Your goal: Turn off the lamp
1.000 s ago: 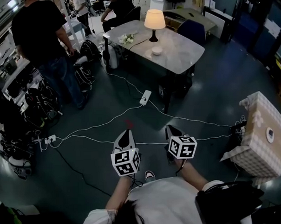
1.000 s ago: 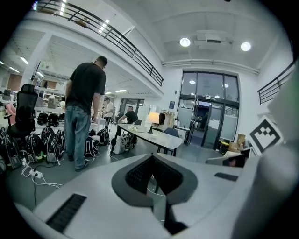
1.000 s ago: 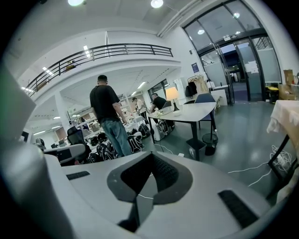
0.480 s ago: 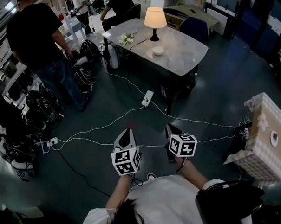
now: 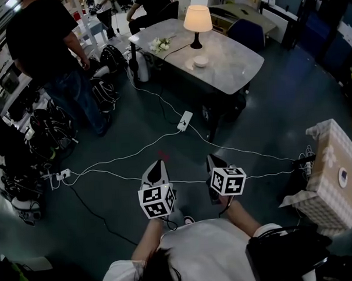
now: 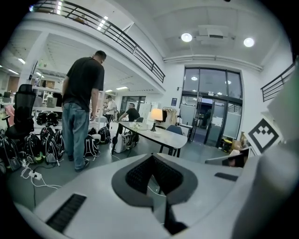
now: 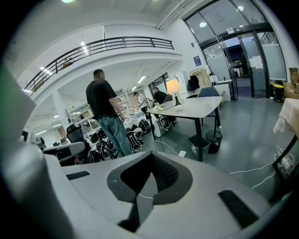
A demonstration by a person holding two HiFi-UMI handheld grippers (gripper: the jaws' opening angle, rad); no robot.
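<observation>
- The lamp (image 5: 197, 19) is lit and stands upright at the far side of the pale table (image 5: 238, 60), well away from the person across open floor. A small white dish (image 5: 200, 61) sits just in front of it, and flowers (image 5: 160, 45) lie to its left.
- A dark cord (image 5: 173, 51) runs from the lamp's base toward the flowers and off the table edge. No switch can be made out from here, so it is best found on the approach, whether on the base, under the shade or on the cord.
- The left gripper (image 5: 157, 166) and right gripper (image 5: 215, 161) are held side by side near the body, both pointing toward the table. Each has its jaws closed together with nothing between them.
- Closed tips would suit pressing a button. A knob or a cord switch would need the jaws opened first.
- The step in hand looks like the walk-up, and it calls for care with the floor. White cables (image 5: 118, 160) and a power strip (image 5: 185, 120) lie across the path, so step over them rather than snag the lamp's feed.
- Pass to the right of the standing person (image 5: 43, 38) and arrive at the table's near edge, reaching past the dish without knocking it.
</observation>
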